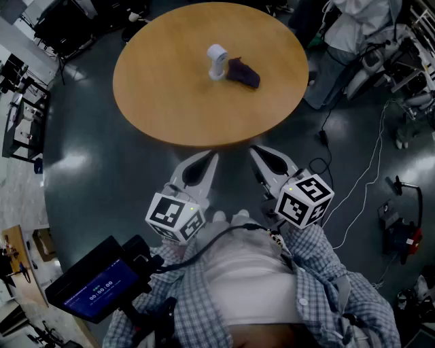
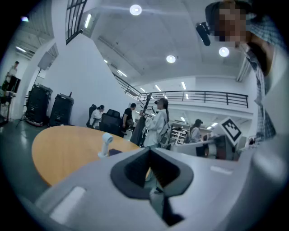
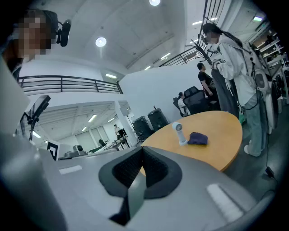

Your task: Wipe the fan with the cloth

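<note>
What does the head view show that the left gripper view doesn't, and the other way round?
Only the head view: the table's whole round outline from above, a dark device with a blue screen, and a white cable on the floor.
Only the left gripper view: ceiling lights, a balcony railing and black cases by the wall.
Both: the white fan standing upright with the dark cloth beside it, and the left gripper, shut and empty.
</note>
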The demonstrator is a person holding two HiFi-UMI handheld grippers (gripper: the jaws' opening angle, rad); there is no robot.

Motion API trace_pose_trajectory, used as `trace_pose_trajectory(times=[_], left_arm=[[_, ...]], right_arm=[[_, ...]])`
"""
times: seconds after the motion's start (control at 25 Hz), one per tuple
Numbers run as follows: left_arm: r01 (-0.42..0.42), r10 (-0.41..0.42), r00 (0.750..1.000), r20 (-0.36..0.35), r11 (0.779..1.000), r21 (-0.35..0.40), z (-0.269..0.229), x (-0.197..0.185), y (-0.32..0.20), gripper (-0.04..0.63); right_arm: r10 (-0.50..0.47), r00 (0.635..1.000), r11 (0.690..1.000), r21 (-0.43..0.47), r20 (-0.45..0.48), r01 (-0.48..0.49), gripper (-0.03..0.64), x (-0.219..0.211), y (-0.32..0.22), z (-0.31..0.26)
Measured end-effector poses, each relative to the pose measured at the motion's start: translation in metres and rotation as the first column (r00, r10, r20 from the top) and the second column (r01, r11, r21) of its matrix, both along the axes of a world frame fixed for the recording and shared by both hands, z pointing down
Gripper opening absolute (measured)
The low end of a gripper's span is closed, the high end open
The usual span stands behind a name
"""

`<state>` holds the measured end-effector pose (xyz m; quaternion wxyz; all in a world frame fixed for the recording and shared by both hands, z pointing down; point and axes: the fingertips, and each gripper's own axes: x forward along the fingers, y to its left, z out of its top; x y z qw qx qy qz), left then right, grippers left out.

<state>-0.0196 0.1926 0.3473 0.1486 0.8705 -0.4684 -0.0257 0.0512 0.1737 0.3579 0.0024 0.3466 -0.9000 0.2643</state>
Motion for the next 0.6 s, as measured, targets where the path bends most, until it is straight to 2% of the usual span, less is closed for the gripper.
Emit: trace_pose_trajectory(times=[0.6], left_arm=[[0.026, -0.026, 1.000, -0.004, 1.000, -0.004, -0.0020, -0.0023, -0.0053, -0.003]], right_arm=[[-0.009, 1.000, 1.000, -0.016, 0.006, 0.009, 0.003, 0.0017, -0.0035, 0.0002]])
